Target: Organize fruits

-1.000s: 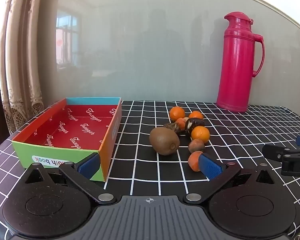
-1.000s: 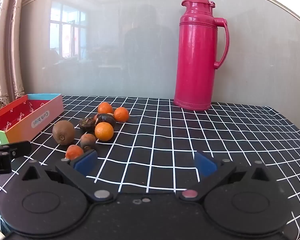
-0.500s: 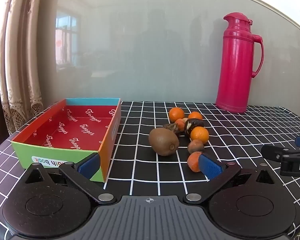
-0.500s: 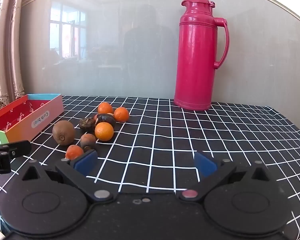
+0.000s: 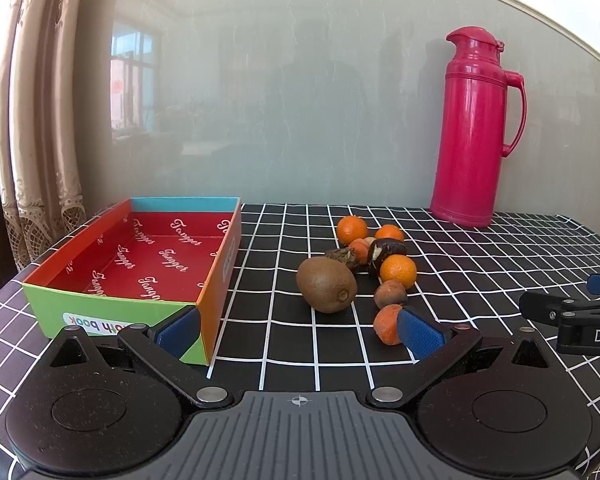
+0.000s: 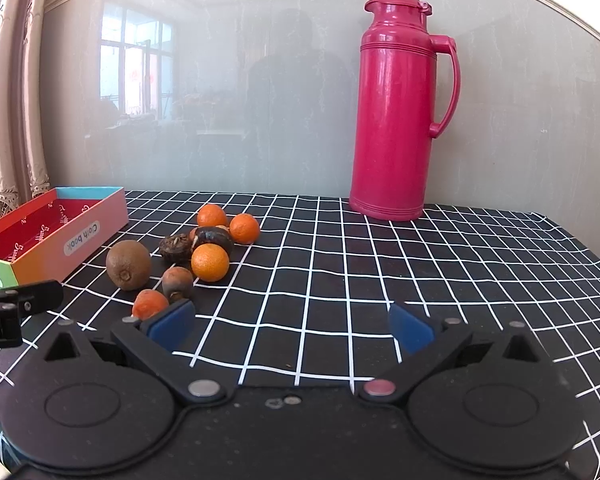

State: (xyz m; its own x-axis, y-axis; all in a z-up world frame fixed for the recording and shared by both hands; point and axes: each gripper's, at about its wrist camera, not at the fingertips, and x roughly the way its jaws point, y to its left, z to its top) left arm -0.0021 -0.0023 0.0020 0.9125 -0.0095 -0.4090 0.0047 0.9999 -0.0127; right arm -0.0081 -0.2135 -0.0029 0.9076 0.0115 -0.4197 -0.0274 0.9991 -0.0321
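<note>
Left wrist view: the left gripper [image 5: 299, 330] is hovering low over the near edge of the table [image 5: 480, 248], jaws spread wide and gripping nothing. Its left pad [image 5: 179, 330] is overlapping the near right corner of the open box [image 5: 140, 264], hiding that corner; whether it is touching the box I cannot tell. Its right pad [image 5: 418, 332] is covering part of the nearest small orange fruit [image 5: 387, 324]. The fruit pile [image 5: 370, 256] is lying in the middle of the table, right of the box; the dark pieces in it are overlapping and hard to identify. The kiwi [image 5: 326, 284] is sitting at the pile's near left, apart from the box wall, with bare cloth between them. The right gripper [image 5: 572, 316] is showing only as a tip, cut off at the right border. The box interior is showing nothing but printed lining.

Right wrist view: the right gripper [image 6: 292, 326] is also released, jaws wide, nothing between them. The pink thermos [image 6: 396, 108] is standing upright at the far edge against the wall. Bare checked cloth is stretching across the whole right half. The box [image 6: 60, 232] is cut off at the left border, though its outer label is readable here only. The left gripper [image 6: 16, 304] is poking in at the left border, mostly out of frame.
</note>
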